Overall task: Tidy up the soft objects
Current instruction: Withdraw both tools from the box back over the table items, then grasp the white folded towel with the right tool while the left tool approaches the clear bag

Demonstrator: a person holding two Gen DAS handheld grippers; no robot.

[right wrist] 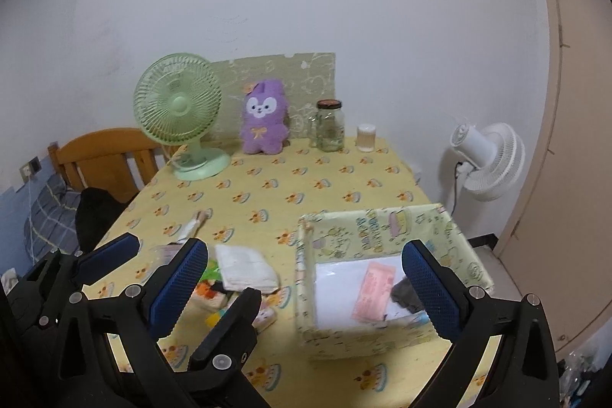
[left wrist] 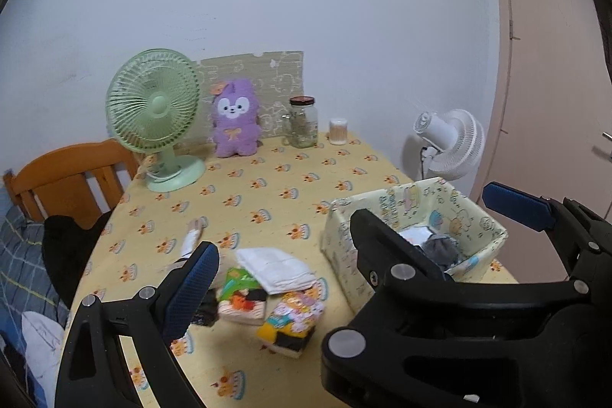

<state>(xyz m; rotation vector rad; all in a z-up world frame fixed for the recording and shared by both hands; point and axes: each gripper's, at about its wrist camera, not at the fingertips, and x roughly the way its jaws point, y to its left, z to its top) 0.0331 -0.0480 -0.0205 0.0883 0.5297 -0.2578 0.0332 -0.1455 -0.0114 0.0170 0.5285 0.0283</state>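
Note:
A pile of folded soft items lies on the yellow tablecloth: a white folded cloth (left wrist: 275,268) (right wrist: 246,266) on top, colourful cartoon-print pieces (left wrist: 292,322) (right wrist: 208,289) under and beside it. A yellow patterned fabric box (left wrist: 340,255) (right wrist: 382,224) stands to their right, holding a grey soft item (left wrist: 440,249) (right wrist: 405,295) and a pink slip (right wrist: 373,291) on white paper. My left gripper (left wrist: 355,247) is open and empty above the pile and box. My right gripper (right wrist: 302,289) is open and empty, straddling the box's left wall.
At the table's back stand a green fan (left wrist: 157,113) (right wrist: 179,109), a purple plush (left wrist: 234,119) (right wrist: 264,119), a glass jar (left wrist: 303,121) (right wrist: 329,125) and a small white container (left wrist: 338,131). A white fan (right wrist: 489,159) and a door are right; a wooden chair (left wrist: 65,178) is left.

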